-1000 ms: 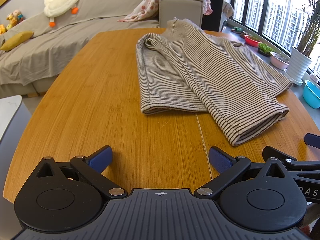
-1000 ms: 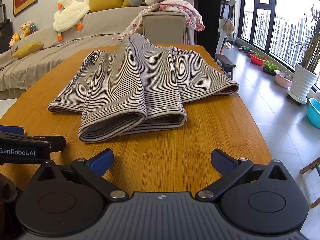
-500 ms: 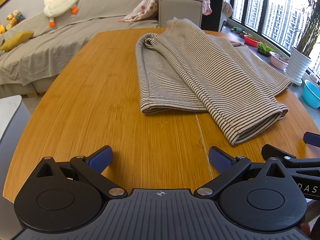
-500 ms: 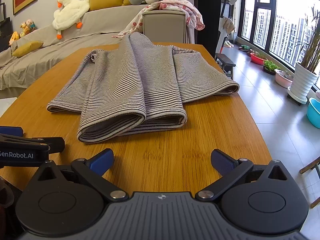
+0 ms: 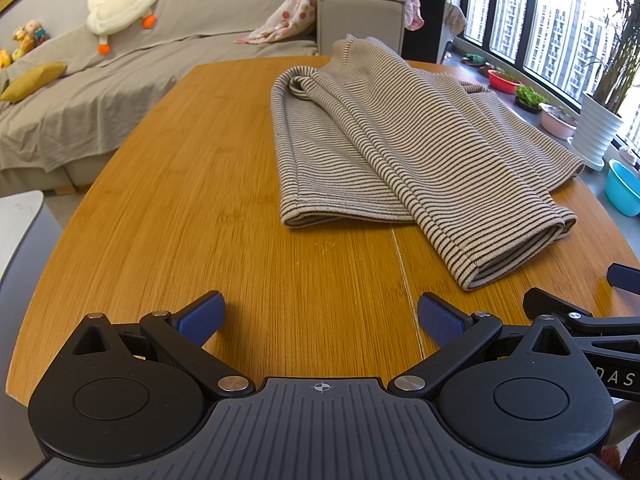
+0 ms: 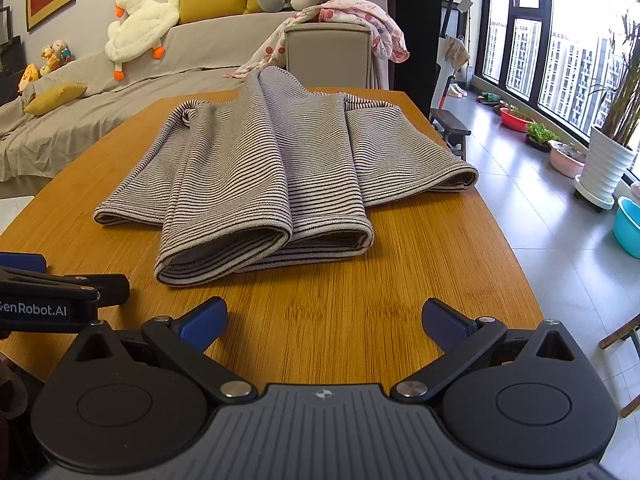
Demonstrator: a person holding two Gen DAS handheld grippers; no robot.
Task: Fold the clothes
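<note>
Left tongs (image 5: 320, 314): released, empty, low over the near desk edge.
Right tongs (image 6: 324, 320): released, empty, just beside the left pair.
Desk (image 5: 180, 200): bare wood between tongs and garment.
Striped garment (image 6: 264, 172): folded lengthwise, long axis running away from the tongs, hems nearest, apart from both.
Sofa (image 6: 208, 56): beyond the desk.

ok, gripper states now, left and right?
Left gripper: open, empty, short of the grey striped knit garment.
Right gripper: open, empty, over the wooden table.
</note>
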